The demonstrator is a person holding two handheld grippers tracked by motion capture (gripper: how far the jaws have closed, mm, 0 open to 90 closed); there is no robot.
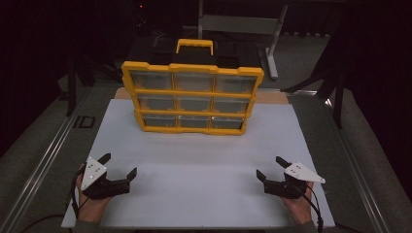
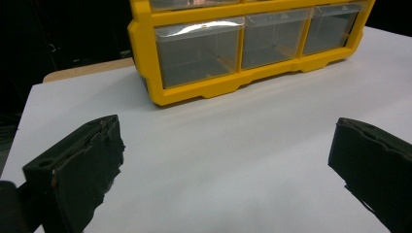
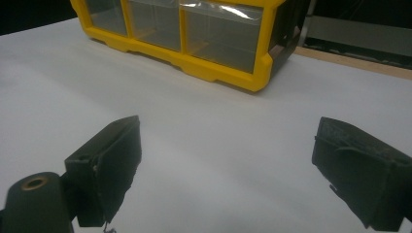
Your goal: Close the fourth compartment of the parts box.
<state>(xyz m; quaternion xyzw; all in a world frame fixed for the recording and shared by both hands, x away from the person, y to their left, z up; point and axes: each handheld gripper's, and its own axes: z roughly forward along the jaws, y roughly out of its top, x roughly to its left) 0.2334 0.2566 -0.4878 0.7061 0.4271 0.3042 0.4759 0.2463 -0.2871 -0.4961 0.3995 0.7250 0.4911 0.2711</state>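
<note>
Down at the near edge of the white table (image 1: 204, 194), the left gripper (image 1: 119, 165) sits low, jaws wide apart and gripping nothing. Across from it, the right gripper (image 1: 269, 167) mirrors that, jaws spread, nothing between them. Farther back, well apart from both, the yellow drawer organizer (image 1: 193, 94) stands upright at the table's far middle, clear drawers facing the person.

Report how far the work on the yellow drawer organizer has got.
Nothing looks done yet: the yellow drawer organizer stands upright with all nine clear drawers shut. In hand: nothing; the left gripper and right gripper rest open near the near edge of the white board, apart from it. Reaching a drawer is all still ahead.
</note>
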